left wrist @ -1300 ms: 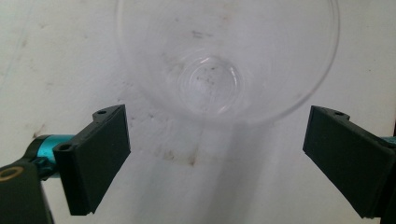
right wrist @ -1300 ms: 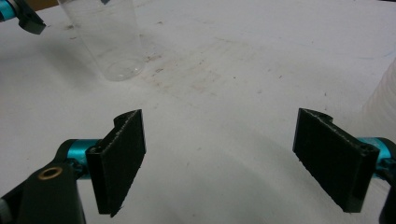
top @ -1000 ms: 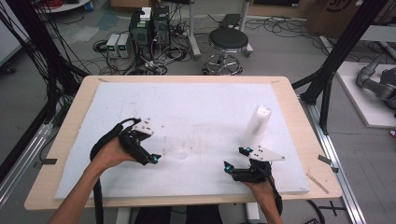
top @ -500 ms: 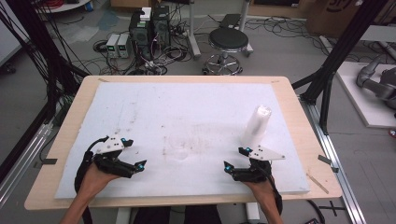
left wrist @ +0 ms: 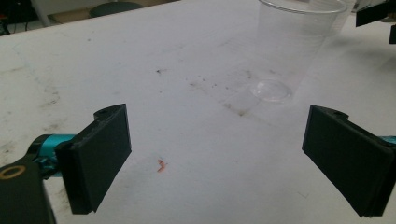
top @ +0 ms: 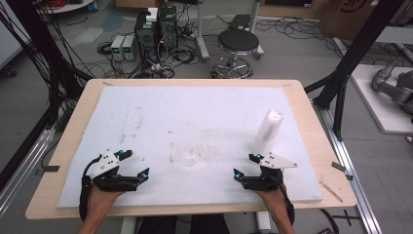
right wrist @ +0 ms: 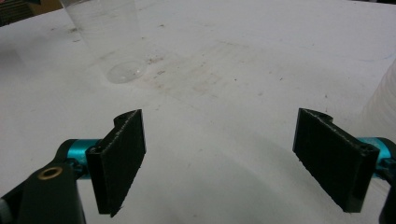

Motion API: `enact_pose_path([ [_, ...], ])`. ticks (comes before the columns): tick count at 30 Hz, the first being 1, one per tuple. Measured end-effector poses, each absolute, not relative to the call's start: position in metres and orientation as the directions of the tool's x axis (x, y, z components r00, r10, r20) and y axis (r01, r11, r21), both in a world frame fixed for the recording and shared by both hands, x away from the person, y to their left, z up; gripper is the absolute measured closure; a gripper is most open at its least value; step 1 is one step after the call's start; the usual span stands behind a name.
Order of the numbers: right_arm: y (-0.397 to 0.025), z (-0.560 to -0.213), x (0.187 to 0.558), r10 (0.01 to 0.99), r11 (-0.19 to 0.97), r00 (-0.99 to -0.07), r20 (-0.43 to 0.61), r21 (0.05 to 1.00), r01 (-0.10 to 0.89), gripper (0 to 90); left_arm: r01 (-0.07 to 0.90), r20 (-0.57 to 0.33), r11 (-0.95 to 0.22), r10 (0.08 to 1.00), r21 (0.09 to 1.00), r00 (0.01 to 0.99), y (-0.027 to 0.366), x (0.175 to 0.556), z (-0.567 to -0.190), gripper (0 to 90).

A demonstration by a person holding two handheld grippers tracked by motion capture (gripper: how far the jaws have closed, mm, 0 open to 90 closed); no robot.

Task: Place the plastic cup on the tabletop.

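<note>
Both my left gripper (top: 138,164) and right gripper (top: 244,166) rest wide open, empty, near edge. Next, I judge: reach the clear cup (top: 185,159) mid-tabletop (top: 204,105).

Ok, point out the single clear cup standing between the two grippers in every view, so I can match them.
High view: the clear cup stands low and centre on the white mat.
Left gripper view: top right, ahead of the open fingers.
Right gripper view: top left.
Shared landmark: the brownish stain patch beside the cup on the mat.
</note>
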State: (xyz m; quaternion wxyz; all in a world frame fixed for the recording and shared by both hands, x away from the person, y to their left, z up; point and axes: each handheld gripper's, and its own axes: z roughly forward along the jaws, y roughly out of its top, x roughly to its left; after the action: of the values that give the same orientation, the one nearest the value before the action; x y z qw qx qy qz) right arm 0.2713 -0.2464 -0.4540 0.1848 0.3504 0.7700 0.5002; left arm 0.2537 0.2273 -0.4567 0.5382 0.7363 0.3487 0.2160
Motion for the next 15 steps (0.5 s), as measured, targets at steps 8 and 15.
enact_pose_path([
  [8,-0.2495,-0.4539,0.2714,0.726,0.222,-0.681,0.091,0.907,0.359,16.8,0.291,-0.063,-0.177,0.750,0.940,0.659,0.2273,0.2546,-0.4626,7.9],
  [15,-0.2491,-0.4538,0.2710,0.725,0.226,-0.683,0.085,0.908,0.353,16.7,0.294,-0.067,-0.173,0.750,0.940,0.657,0.2277,0.2544,-0.4656,7.9],
])
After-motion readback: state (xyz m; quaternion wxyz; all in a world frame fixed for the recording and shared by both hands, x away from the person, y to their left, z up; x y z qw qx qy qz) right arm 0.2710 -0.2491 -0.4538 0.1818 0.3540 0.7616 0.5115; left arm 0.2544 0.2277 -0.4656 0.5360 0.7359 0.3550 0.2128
